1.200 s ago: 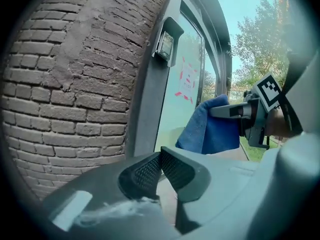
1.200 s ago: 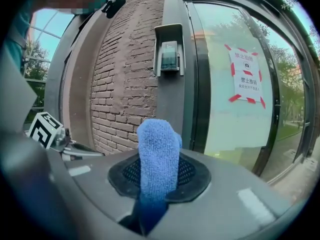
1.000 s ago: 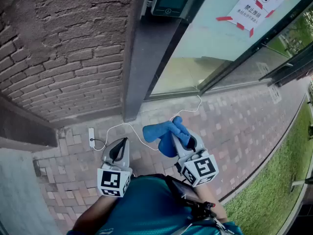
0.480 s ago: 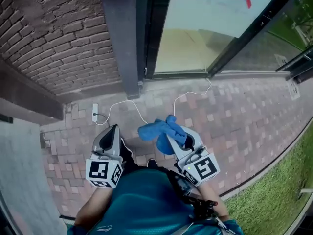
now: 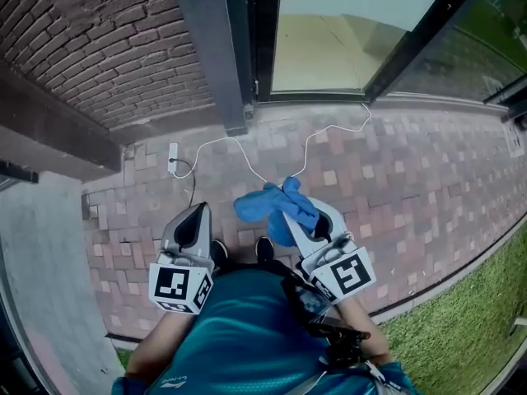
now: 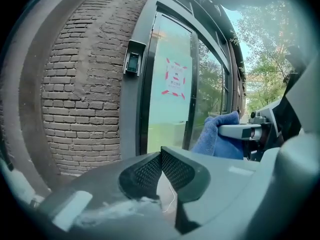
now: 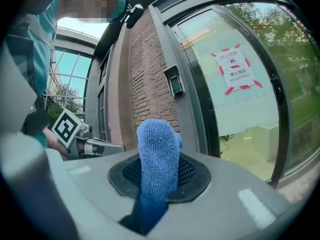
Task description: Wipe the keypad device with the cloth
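Pinkish-grey brick paving (image 5: 395, 163) carries a thin white cable (image 5: 216, 141) (ending at a white plug block (image 5: 173, 153)) near its wall edge.

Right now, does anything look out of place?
A white cable trails loose across the brick paving from a power strip near the brick wall, a possible trip hazard.

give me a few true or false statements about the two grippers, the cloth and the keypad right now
1. The right gripper grips the blue cloth. True.
2. The left gripper holds the white cable. False: its jaws are shut on nothing, and the cable lies on the paving.
3. The cloth is pressed on the keypad. False: the keypad sits up on the door frame, apart from the cloth.
4. A red and white notice is stuck on the glass. True.
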`<state>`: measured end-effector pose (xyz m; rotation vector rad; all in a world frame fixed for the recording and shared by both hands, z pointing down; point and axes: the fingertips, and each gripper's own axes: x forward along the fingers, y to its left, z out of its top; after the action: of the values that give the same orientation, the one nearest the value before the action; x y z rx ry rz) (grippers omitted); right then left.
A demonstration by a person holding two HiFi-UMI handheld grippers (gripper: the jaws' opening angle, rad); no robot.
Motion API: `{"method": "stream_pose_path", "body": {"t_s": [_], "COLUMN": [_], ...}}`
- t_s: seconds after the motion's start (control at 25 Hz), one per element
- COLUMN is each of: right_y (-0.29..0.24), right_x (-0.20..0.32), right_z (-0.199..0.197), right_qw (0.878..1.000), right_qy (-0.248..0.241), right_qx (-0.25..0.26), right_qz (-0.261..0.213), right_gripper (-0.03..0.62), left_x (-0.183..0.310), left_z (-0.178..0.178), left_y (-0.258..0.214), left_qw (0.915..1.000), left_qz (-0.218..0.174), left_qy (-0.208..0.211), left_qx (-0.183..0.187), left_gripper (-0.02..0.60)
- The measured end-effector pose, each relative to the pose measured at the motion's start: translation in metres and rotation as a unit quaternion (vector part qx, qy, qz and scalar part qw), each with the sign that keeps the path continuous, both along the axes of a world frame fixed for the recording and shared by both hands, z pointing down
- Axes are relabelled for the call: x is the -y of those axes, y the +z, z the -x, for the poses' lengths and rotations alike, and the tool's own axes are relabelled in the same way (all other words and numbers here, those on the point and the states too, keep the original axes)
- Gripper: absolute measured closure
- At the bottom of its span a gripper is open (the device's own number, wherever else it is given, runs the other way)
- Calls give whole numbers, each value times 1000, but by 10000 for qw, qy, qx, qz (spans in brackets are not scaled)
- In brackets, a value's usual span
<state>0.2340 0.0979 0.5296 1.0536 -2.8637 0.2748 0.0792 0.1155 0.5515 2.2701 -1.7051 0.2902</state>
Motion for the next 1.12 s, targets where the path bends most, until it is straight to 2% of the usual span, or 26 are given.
{"method": "stream_pose_path", "body": {"t_s": [0.28, 0.48, 0.76, 0.92, 1.12], "right_y": [-3, -5, -6, -4, 12], "right_x": [-30, -49, -79, -105, -112], "right_z": [16, 34, 47, 51, 52], "right_qw": [9995, 9962, 9851, 9837, 9852], "right_qy": [205, 767, 1533, 1638, 1633], "right_qx": [-217, -369, -717, -705, -527], "right_qz": [-75, -155, -289, -247, 17], "right_gripper": [525, 525, 525, 525, 526], "left_x": [-31, -53, -83, -87, -96], "left_z": [14, 39, 64, 73, 79], "left_y": [-12, -14, 2, 13, 11], "left_qw": [9997, 9994, 9992, 9992, 9996], "left_qz": [-234, -336, -278, -212, -223], "left_qy": [-64, -52, 245, 342, 185], "left_qx": [88, 51, -146, -89, 5], "left_gripper": [589, 589, 589, 589, 590]}}
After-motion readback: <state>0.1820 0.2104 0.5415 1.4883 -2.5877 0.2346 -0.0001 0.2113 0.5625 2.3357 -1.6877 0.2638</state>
